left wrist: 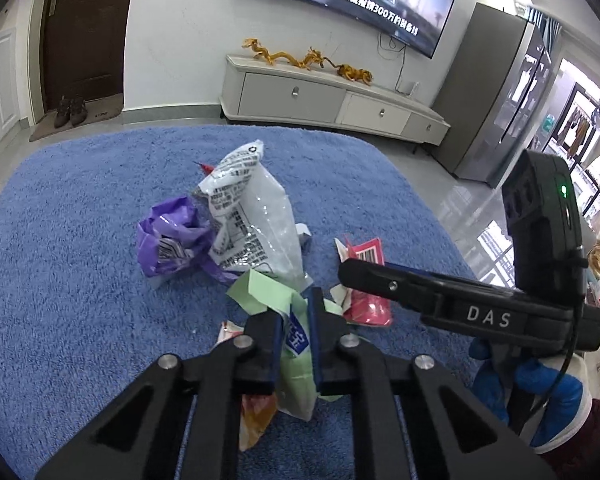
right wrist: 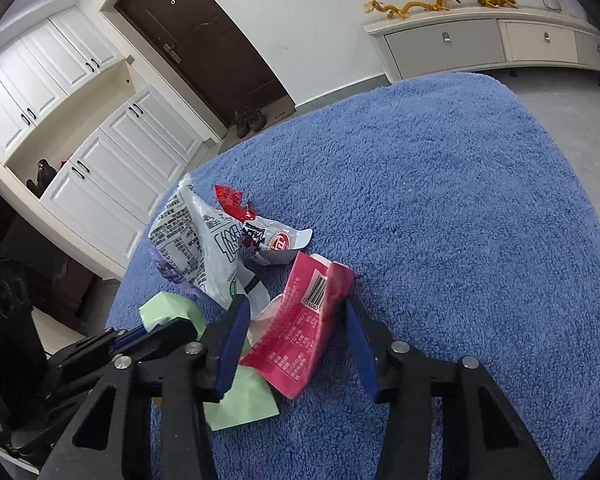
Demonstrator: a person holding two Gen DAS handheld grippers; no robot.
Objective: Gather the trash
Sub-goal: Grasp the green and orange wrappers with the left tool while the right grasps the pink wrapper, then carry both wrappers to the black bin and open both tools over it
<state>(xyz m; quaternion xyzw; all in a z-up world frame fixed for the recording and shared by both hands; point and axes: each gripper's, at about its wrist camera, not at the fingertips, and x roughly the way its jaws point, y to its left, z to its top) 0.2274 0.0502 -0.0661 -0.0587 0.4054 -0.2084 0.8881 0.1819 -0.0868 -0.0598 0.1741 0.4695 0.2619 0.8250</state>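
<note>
**Left fingers clamped on green wrapper; right fingers straddling red packet**

The trash lies in a loose cluster on a blue rug (left wrist: 80, 208). The left gripper (left wrist: 294, 336) has its fingers closed on a green wrapper (left wrist: 296, 344), which hangs pinched between the pads.

The right gripper (right wrist: 296, 340) is spread wide. A red packet (right wrist: 300, 332) lies between its fingers, directly ahead and tilted, its long axis running roughly along the fingers' direction, barcode end farthest away. The right-hand finger appears to touch the packet's edge; the left-hand finger stands just beside it, over green paper.

A white bag (left wrist: 252, 216) and a purple bag (left wrist: 172, 236) rest further out, touching one another.

Judgement: the right gripper is the nearer to the red packet and needs only to close across its short axis. No bin is visible in either view.
</note>
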